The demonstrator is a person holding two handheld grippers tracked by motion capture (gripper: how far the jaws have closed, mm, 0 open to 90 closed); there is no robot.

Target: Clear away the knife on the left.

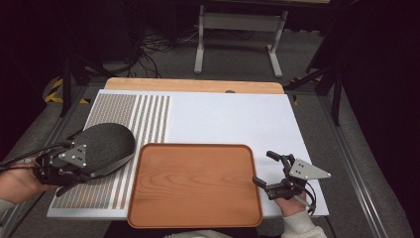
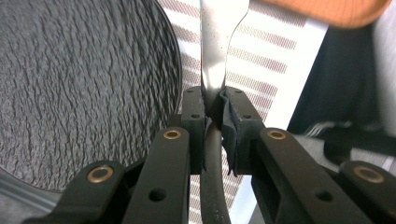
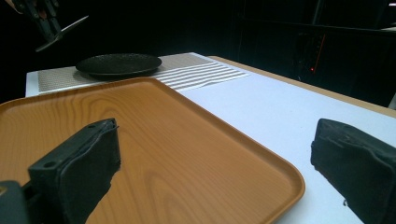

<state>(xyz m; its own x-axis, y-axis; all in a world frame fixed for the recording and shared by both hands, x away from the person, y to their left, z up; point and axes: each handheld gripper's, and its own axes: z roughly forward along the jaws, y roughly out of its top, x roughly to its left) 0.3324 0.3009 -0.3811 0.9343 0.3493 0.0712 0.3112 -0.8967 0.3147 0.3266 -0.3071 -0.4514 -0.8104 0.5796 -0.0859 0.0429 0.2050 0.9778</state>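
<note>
Metal utensil [image 2: 215,51] — handle pinched in left gripper [image 2: 212,109] beside plate [image 2: 79,88]; right gripper [image 3: 212,163] spread over tray [image 3: 154,140].

A shiny metal utensil handle [image 2: 215,51] is clamped upright beside the dark textured plate [image 2: 84,84].

Black plate [image 1: 106,144], orange-brown tray [image 1: 194,184]

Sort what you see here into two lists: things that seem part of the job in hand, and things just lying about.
Likely in the job:
left gripper, shut on a metal utensil
black plate
wooden tray
right gripper, open beside the tray

Just about:
striped mat
cables on the floor
metal frame
</note>
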